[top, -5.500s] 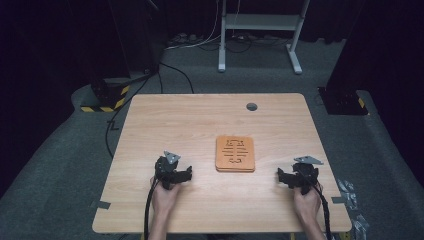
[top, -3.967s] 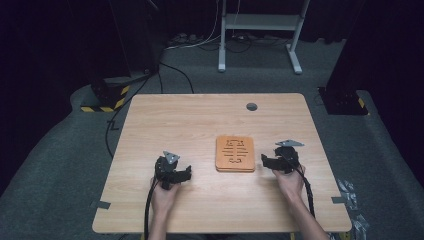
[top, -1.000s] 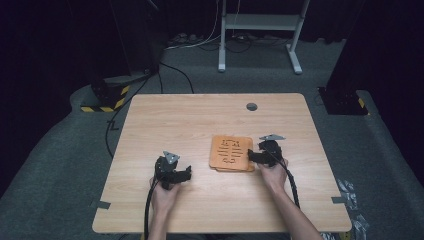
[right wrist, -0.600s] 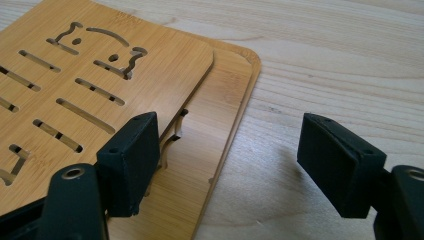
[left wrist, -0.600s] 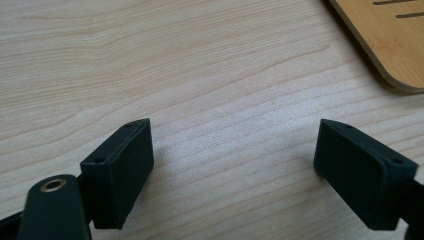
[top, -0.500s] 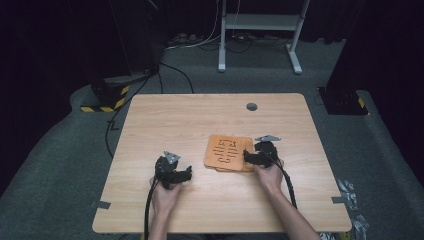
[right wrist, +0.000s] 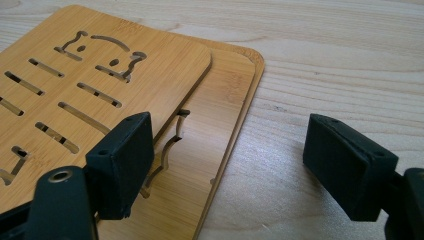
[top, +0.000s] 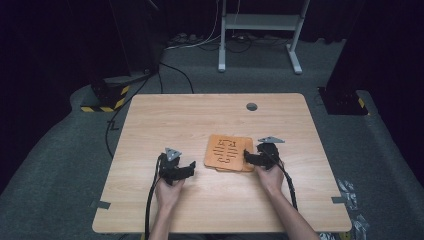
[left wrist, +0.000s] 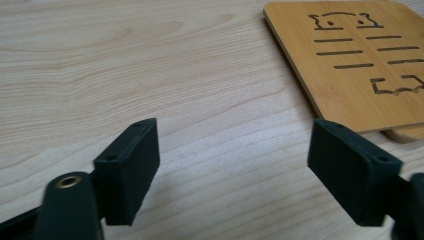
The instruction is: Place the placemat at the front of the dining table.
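From the high view, the stack of bamboo boards (top: 228,153) sits a bit right of the table's (top: 165,115) middle, the top one slid left off the one under it. The right gripper (top: 251,158) is right at the stack's right edge; the left gripper (top: 190,170) rests on bare wood well left of it. Too small here to judge the jaws.

Left gripper view: the left gripper (left wrist: 235,175) is spread wide with nothing between its jaws but pale wood grain, though they've just been closing a little. The top board (left wrist: 357,60), flat with rounded corners and cut slots, lies ahead and right, cropped by the frame.

Right gripper view: the right gripper (right wrist: 235,170) gapes wide, its jaws just opening further. One pad (right wrist: 122,162) sits over the lower board (right wrist: 220,150), gripping nothing. The top board (right wrist: 100,65) overlaps it.
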A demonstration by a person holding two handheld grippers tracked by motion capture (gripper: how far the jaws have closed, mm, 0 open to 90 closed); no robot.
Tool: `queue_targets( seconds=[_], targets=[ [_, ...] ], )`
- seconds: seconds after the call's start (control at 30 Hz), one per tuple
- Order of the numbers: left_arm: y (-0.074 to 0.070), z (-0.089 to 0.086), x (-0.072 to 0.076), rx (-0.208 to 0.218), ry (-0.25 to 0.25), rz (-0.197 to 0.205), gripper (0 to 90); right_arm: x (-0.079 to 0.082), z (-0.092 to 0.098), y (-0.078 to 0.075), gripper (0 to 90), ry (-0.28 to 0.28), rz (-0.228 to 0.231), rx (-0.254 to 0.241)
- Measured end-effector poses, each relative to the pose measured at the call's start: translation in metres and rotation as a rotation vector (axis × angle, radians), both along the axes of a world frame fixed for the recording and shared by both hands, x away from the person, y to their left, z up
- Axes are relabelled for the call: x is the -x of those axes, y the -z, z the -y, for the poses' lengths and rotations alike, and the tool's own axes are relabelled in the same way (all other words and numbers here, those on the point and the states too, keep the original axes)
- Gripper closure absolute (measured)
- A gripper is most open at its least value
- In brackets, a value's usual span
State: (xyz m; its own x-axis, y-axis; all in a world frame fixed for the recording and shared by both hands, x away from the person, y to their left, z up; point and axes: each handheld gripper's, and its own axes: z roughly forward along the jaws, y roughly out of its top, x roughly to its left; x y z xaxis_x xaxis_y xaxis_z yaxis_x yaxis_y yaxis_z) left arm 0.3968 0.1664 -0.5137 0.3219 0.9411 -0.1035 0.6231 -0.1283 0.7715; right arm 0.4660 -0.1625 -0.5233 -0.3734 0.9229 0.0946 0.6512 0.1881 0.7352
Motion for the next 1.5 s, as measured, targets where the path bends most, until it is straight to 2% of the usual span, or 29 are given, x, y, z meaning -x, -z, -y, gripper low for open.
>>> queue_targets(
  seconds=[0.03, 0.13, 0.27, 0.37, 0.57, 0.67, 0.77, 0.9, 1.13, 1.17, 1.5],
  targets=[
    [-0.003, 0.005, -0.003, -0.002, 0.011, 0.01, 20.5, 0.0, 0.0, 0.0, 20.5, 0.001, 0.001, 0.0],
    [-0.006, 0.011, -0.008, 0.005, 0.028, 0.0, 20.4, 0.0, 0.0, 0.0, 21.3, -0.002, 0.0, 0.001],
    [-0.012, 0.03, -0.018, 0.012, 0.054, 0.009, 20.4, 0.001, -0.001, 0.0, 22.6, -0.004, 0.002, -0.003],
    [-0.012, 0.038, -0.022, 0.015, 0.063, 0.014, 20.7, 0.001, -0.002, 0.0, 22.9, -0.001, 0.009, 0.003],
    [-0.011, 0.051, -0.029, -0.008, 0.081, 0.009, 20.4, 0.004, -0.005, 0.0, 24.0, 0.003, 0.038, 0.027],
    [-0.009, 0.053, -0.03, -0.018, 0.083, 0.003, 20.3, 0.004, -0.005, -0.001, 24.0, 0.0, 0.032, 0.03],
    [-0.005, 0.055, -0.032, -0.053, 0.079, -0.005, 20.8, 0.004, -0.005, -0.001, 24.3, -0.001, 0.034, 0.031],
    [-0.003, 0.056, -0.031, -0.086, 0.067, 0.008, 23.7, 0.004, -0.004, -0.001, 24.4, -0.002, 0.022, 0.02],
    [0.002, 0.057, -0.032, -0.122, 0.065, 0.02, 25.7, 0.003, -0.004, 0.0, 24.4, 0.0, 0.035, 0.025],
    [0.003, 0.056, -0.031, -0.103, 0.055, 0.025, 26.0, 0.003, -0.004, 0.0, 24.4, 0.0, 0.035, 0.025],
    [0.009, 0.054, -0.027, -0.076, 0.05, 0.072, 27.2, 0.003, -0.004, -0.001, 24.3, 0.0, 0.024, 0.016]
  ],
)
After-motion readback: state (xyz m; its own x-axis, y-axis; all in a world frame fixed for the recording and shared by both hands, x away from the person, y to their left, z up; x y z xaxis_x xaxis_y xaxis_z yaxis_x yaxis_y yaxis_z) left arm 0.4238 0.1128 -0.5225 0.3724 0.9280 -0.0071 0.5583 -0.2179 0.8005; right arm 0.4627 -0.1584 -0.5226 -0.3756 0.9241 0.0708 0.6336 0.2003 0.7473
